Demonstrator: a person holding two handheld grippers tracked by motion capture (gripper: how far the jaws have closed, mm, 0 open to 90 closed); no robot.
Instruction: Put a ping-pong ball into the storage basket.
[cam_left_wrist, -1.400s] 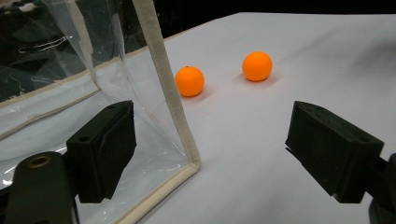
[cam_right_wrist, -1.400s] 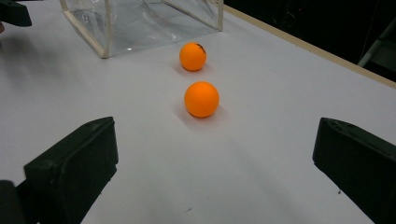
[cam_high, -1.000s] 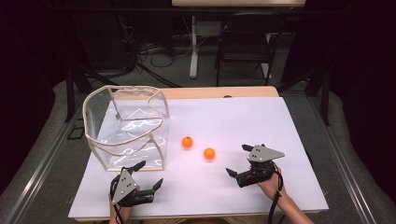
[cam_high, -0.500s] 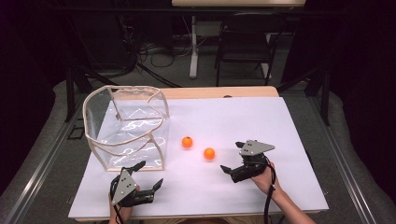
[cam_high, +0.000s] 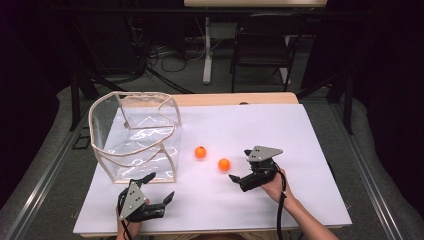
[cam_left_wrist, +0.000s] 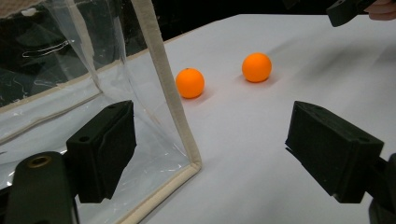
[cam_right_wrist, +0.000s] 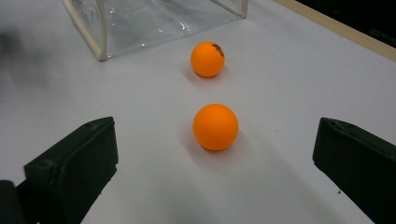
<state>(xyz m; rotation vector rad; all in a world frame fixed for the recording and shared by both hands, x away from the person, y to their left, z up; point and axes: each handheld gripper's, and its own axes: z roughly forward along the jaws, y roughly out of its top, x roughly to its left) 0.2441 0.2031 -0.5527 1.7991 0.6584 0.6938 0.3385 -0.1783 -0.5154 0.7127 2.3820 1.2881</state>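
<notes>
Right tool (cam_high: 239, 169) low over the white table (cam_high: 300, 150), jaws spread wide, nothing between them. In the right gripper view the near ball (cam_right_wrist: 215, 127) sits just ahead of the jaw gap, centred between the two black pads, not touched by either. Far ball (cam_right_wrist: 208, 59) lies beyond it, close to the front corner of the clear bag (cam_right_wrist: 140, 18).

High view: both orange balls rest on the table mid-sheet. Near ball (cam_high: 224, 164) is just left of the right tool's tips; far ball (cam_high: 200, 152) is a little further left and back, near the bag's (cam_high: 135, 135) right wall but apart from it. The two balls are near each other, not touching.

Bag stands upright on the left part of the table, top open, cream trim along its edges, inside looks bare.

Left tool (cam_high: 159, 189) at the table's front edge, just in front of the bag, jaws also spread, holding nothing. Left gripper view: its left pad sits behind the bag's clear wall in the picture, the trimmed corner (cam_left_wrist: 187, 154) between the pads; both balls lie further off on open table.
</notes>
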